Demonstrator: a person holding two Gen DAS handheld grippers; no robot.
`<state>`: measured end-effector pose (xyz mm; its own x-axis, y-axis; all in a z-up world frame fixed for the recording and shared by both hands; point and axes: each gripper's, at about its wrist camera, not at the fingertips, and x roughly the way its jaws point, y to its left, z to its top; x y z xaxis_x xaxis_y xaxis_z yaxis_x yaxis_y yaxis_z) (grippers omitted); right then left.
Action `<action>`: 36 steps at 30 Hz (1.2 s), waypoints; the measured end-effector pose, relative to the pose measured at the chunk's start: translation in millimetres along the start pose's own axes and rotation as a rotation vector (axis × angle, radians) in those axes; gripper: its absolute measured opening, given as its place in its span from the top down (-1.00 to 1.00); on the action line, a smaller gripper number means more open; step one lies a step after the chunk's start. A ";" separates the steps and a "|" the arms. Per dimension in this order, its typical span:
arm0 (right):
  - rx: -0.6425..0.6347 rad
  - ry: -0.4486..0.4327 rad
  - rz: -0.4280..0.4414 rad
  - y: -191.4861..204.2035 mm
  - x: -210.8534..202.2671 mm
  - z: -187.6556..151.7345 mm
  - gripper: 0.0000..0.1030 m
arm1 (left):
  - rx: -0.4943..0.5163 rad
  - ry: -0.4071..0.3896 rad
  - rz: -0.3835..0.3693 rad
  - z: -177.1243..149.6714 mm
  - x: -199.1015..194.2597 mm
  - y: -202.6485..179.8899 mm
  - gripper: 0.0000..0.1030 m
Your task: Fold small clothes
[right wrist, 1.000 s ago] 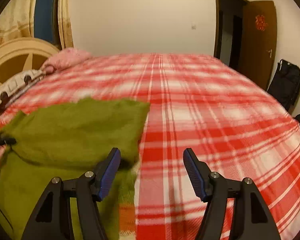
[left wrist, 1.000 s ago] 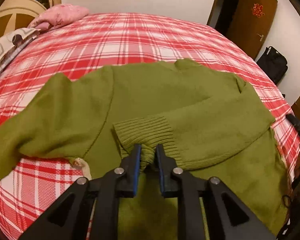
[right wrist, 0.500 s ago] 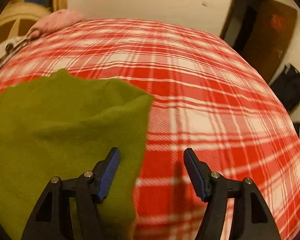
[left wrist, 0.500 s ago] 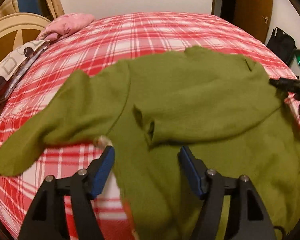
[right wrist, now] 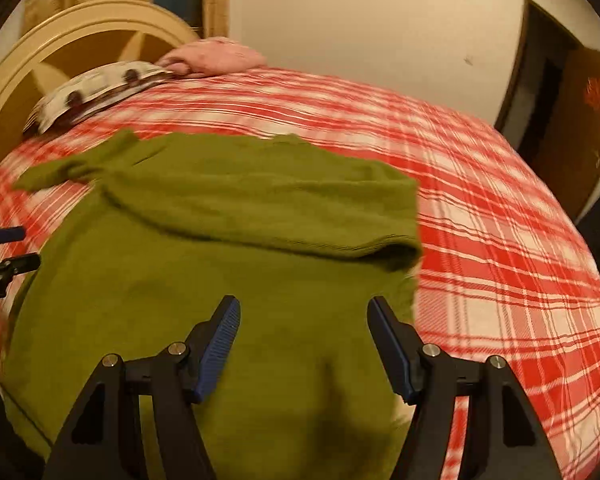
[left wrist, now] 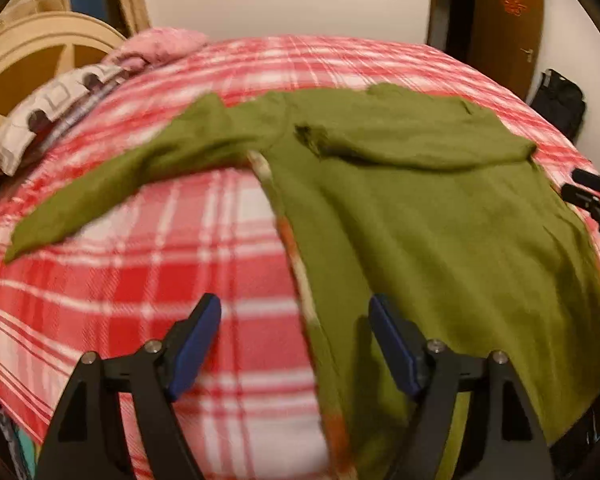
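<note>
- A green sweater (left wrist: 440,240) lies flat on a bed with a red and white checked bedspread (left wrist: 160,280).
- The sweater's right sleeve (left wrist: 420,140) is folded across the chest, with its cuff near the middle.
- The other sleeve (left wrist: 120,184) sticks out to the side and lies on the bedspread.
- The left tongs (left wrist: 294,344) are spread wide and hold nothing. They hang over the side edge of the sweater, with one blue finger over the bedspread and the other over the green cloth.
- The right tongs (right wrist: 304,344) are spread wide too and hold nothing. They hang over the lower part of the sweater (right wrist: 180,300), close to its right edge.
- In the right wrist view, the folded sleeve (right wrist: 260,208) lies across the sweater ahead of the tongs, and the left tongs (right wrist: 4,252) peek in at the left edge.
- In the left wrist view, the right tongs (left wrist: 592,200) peek in at the right edge.
- A pink pillow (left wrist: 160,46) and a white pillow with dark spots (left wrist: 56,108) lie at the head of the bed, by a cream headboard (left wrist: 32,56).
- A brown door (left wrist: 508,20) and a black bag (left wrist: 560,100) are at the far side of the room.
</note>
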<state>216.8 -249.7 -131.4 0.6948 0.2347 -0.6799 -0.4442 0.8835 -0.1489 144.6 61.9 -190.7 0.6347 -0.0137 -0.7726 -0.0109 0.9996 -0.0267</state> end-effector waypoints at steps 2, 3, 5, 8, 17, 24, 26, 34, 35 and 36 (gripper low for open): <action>-0.027 -0.017 0.001 16.8 -8.3 -5.8 -0.30 | 0.026 0.016 0.034 -7.8 3.2 -5.3 -0.53; -0.036 -0.026 0.003 23.7 -12.1 -8.3 -0.30 | 0.037 0.000 0.054 -11.0 1.0 -6.3 -0.59; -0.050 -0.031 0.004 30.7 -16.0 -10.7 -0.30 | 0.086 -0.008 0.178 -14.8 1.0 -6.0 -0.84; -0.054 -0.033 0.002 36.6 -19.7 -12.9 -0.30 | 0.059 -0.009 0.235 -19.3 -0.5 13.4 -1.00; -0.027 -0.003 0.071 56.6 -12.6 -10.7 -0.30 | -0.009 -0.009 0.196 -27.9 -0.3 31.4 -0.98; -0.088 0.139 0.098 96.3 17.3 -31.7 -0.30 | -0.069 -0.125 0.176 -14.4 -34.3 25.6 -0.99; -0.096 0.096 0.071 98.8 8.0 -41.4 -0.30 | -0.048 -0.119 0.147 -14.8 -32.7 15.4 -0.99; -0.063 0.118 0.082 76.6 -21.4 -71.1 -0.32 | 0.019 -0.041 0.134 -34.7 -3.6 -9.4 -1.00; -0.032 0.099 0.079 68.1 -28.1 -73.5 -0.32 | 0.015 -0.036 0.129 -34.8 -4.5 -10.0 -1.00; -0.006 0.076 0.072 59.3 -33.9 -75.5 -0.32 | 0.016 -0.035 0.128 -34.8 -4.7 -10.2 -1.00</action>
<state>124.2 -235.9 -171.5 0.6163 0.2657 -0.7414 -0.4945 0.8632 -0.1017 114.8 50.9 -208.8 0.6558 0.1144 -0.7462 -0.0809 0.9934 0.0812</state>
